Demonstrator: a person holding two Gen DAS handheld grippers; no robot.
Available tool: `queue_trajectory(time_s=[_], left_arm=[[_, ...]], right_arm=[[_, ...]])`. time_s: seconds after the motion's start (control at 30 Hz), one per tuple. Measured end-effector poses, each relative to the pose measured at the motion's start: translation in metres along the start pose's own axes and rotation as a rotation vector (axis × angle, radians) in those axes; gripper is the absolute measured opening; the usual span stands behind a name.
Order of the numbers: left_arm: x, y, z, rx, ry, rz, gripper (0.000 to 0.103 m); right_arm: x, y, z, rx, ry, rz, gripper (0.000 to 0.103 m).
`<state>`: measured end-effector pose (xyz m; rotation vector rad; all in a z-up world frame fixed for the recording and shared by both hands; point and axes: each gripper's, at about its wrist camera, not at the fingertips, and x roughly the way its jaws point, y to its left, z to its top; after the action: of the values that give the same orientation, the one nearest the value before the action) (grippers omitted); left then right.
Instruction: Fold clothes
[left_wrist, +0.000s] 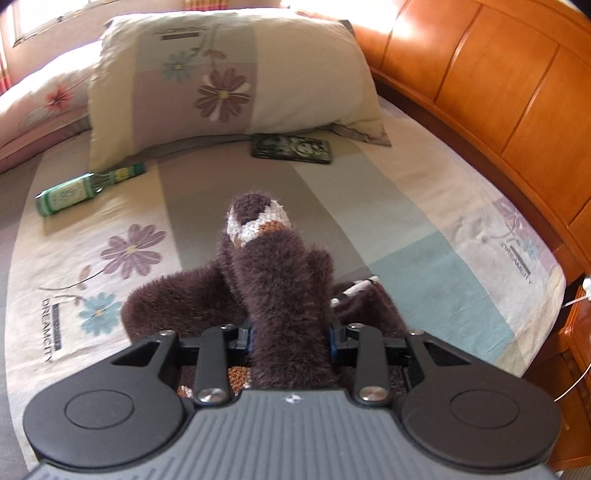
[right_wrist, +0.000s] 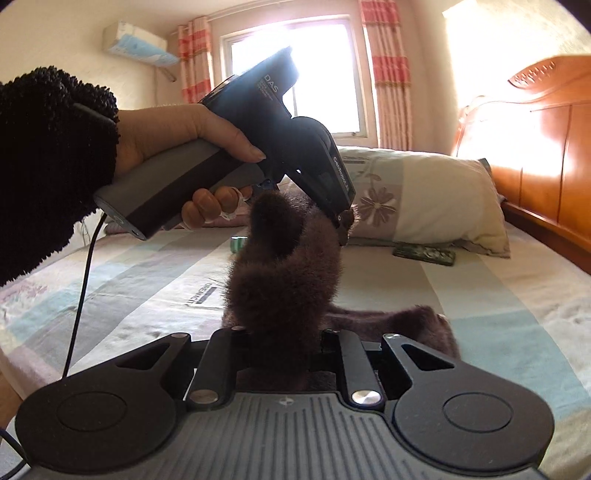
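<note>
A fuzzy dark brown garment sticks up between my left gripper's jaws, its far tip showing white and orange knit. My left gripper is shut on it, and the fabric hides the fingertips. More of the brown fabric lies on the bed behind. In the right wrist view my right gripper is shut on the garment near its lower end. A hand in a black fuzzy sleeve holds the left gripper, which pinches the garment's upper end above the bed.
The bed's patchwork flowered sheet lies below. A pillow rests at the head, with a green bottle and a dark flat case in front of it. An orange wooden headboard runs along the right. A cable hangs from the left gripper's handle.
</note>
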<state>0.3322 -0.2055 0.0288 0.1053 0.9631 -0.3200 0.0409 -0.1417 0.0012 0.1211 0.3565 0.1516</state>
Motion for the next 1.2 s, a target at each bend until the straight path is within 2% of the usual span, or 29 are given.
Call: queue_trajectory(time_s=[0.13, 0.33, 0.53, 0.63, 0.77, 0.97, 1.17, 1.2], left_arm=[[0.035, -0.032, 0.005, 0.045, 0.058, 0.007, 0.032], [0.070, -0.070, 0.011, 0.121, 0.102, 0.000, 0.032], [0.098, -0.089, 0.009, 0.152, 0.173, 0.026, 0.035], [0.098, -0.095, 0.014, 0.168, 0.188, 0.035, 0.041], [0.088, -0.102, 0.025, 0.184, 0.165, -0.012, 0.041], [0.074, -0.103, 0.030, 0.177, 0.144, -0.105, 0.043], [0.056, -0.081, 0.018, 0.132, 0.156, -0.181, 0.045], [0.052, -0.078, 0.015, 0.129, 0.155, -0.192, 0.046]], right_arm=[[0.004, -0.022, -0.009, 0.072, 0.017, -0.012, 0.019], [0.002, -0.051, -0.017, 0.162, 0.028, -0.044, 0.019], [0.007, -0.071, -0.031, 0.233, 0.067, -0.050, 0.020], [0.009, -0.076, -0.040, 0.261, 0.078, -0.044, 0.022], [0.011, -0.083, -0.052, 0.295, 0.091, -0.043, 0.024], [0.008, -0.100, -0.061, 0.383, 0.103, 0.004, 0.035], [0.008, -0.112, -0.063, 0.421, 0.101, 0.022, 0.047], [0.008, -0.112, -0.063, 0.417, 0.100, 0.026, 0.051]])
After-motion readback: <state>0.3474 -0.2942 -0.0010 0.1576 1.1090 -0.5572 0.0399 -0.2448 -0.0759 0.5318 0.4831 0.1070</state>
